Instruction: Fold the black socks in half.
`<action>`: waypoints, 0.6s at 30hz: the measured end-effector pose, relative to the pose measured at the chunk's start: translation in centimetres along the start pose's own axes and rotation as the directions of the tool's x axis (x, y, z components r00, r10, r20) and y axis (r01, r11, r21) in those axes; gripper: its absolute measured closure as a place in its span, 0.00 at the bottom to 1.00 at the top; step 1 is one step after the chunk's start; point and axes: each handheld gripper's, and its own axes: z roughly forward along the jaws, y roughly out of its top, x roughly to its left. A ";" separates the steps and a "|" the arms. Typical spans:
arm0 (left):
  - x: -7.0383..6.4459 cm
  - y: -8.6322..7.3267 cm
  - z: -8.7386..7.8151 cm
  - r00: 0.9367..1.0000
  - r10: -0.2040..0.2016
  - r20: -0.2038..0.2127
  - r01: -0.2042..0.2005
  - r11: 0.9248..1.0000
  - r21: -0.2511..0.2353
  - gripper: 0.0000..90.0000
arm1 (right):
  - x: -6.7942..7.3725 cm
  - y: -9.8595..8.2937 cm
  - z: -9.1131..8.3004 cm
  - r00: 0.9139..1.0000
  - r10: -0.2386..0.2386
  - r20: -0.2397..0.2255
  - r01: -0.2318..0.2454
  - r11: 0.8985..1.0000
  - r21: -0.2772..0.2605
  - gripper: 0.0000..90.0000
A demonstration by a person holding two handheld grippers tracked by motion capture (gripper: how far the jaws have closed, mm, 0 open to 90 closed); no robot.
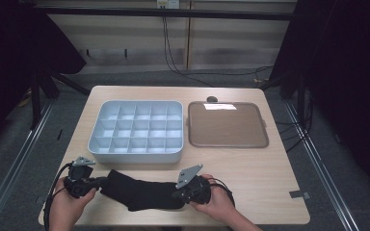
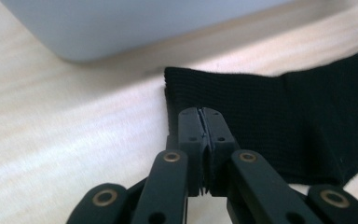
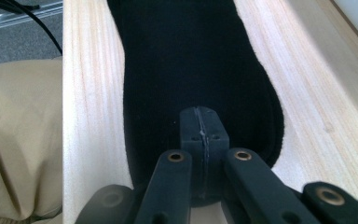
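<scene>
A black sock (image 1: 139,192) lies stretched out flat along the front of the wooden table (image 1: 270,178), between both hands. My left gripper (image 1: 101,182) is at its left end. In the left gripper view the jaws are pressed together at the ribbed cuff of the sock (image 2: 261,107), with the left gripper (image 2: 200,114) pinching the fabric there. My right gripper (image 1: 177,194) is at the sock's right end. In the right gripper view the right gripper (image 3: 199,114) is shut on the rounded toe end of the sock (image 3: 191,60).
A pale grey organiser box (image 1: 135,156) with several compartments stands just behind the sock, its wall (image 2: 121,23) close to the left gripper. A brown tray (image 1: 228,144) sits to its right. The table's front edge runs close to the sock, with the person's beige trousers (image 3: 18,140) below it.
</scene>
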 end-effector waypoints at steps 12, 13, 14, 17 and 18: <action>-0.3 -0.7 1.1 1.000 -0.026 -0.016 0.028 0.994 0.106 0.76 | -0.1 0.0 0.0 1.000 0.016 0.002 -0.016 1.000 0.005 1.00; -0.3 -0.8 1.2 0.999 -0.021 -0.026 0.024 0.994 0.110 0.73 | -0.1 0.0 0.0 1.000 0.016 0.002 -0.016 1.000 0.005 1.00; -0.4 -0.9 1.3 0.999 -0.017 -0.045 0.023 0.993 0.117 0.68 | -0.1 0.0 0.0 1.000 0.016 0.002 -0.016 1.000 0.006 1.00; -0.4 -1.1 1.7 0.999 -0.014 -0.049 0.022 0.988 0.156 0.66 | -0.1 0.0 0.0 1.000 0.015 0.003 -0.015 1.000 0.003 1.00; -0.4 -1.1 1.7 0.999 -0.014 -0.049 0.022 0.988 0.156 0.66 | -0.1 0.0 0.0 1.000 0.014 0.004 -0.014 1.000 0.003 1.00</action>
